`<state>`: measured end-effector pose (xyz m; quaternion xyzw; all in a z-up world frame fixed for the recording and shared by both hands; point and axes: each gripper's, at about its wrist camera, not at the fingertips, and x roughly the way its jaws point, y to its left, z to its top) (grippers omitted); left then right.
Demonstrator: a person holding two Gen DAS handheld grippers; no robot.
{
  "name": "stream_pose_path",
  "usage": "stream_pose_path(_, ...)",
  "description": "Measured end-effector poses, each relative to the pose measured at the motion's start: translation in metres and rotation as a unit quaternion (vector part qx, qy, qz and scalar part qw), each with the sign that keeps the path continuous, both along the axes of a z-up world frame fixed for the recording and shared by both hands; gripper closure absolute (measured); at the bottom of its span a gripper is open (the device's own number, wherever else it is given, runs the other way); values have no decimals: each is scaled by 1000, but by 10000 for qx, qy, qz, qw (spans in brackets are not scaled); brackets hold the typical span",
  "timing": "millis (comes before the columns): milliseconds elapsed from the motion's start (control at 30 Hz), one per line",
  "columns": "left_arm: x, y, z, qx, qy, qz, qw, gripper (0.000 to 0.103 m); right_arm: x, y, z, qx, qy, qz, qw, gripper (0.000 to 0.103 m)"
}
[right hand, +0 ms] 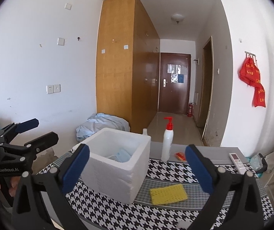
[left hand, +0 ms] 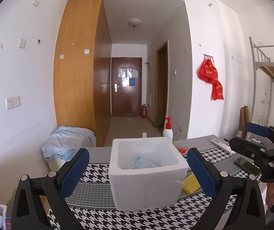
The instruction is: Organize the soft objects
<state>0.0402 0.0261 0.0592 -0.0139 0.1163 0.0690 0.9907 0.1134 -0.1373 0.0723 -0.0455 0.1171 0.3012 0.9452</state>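
1. Two grippers are hanging over the table (right hand: pixel 175 220), and you are holding one in each hand.
2. Your left gripper (left hand: pixel 137 170) is keeping its blue fingers (left hand: pixel 75 172) wide apart, and nothing is sitting between them.
3. Your right gripper (right hand: pixel 137 168) is holding its fingers (right hand: pixel 199 168) wide apart too, with nothing in them.
4. Your left gripper is pointing right at the white foam box (left hand: pixel 146 172), which is standing on the black and white cloth (left hand: pixel 137 218).
5. Something soft and light blue (right hand: pixel 120 156) is lying inside the box, at the bottom.
6. Your yellow sponge (right hand: pixel 168 194) is lying flat on the cloth, just beside the box on its right side.
7. In the left camera, the box is hiding part of the sponge.
8. Your right gripper is hanging above the sponge and is not touching it.
9. Far back on the table, a white pump bottle (right hand: pixel 167 140) with a red top is standing up straight.
10. A small orange packet (right hand: pixel 181 155) is lying just beside the bottle.
11. A white remote (right hand: pixel 237 160) is resting near the far right edge of the table, and a dark phone (left hand: pixel 247 165) is lying close to it.
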Motion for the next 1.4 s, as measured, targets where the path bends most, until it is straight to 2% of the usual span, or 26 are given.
stream_pose_path(567, 18, -38, -10, -34, 164, -567, 9983, 1, -1, -44, -17, 12, 81, -434, 9990, 2)
stream_pose_path(933, 27, -62, -23, -61, 209, -978, 9950, 1, 1, -70, -32, 6, 305, -831, 9961, 2)
stream_pose_path(1400, 47, -83, -40, -106, 463, -1284, 9906, 1, 1, -97, -51, 48, 507, -1203, 9914, 2)
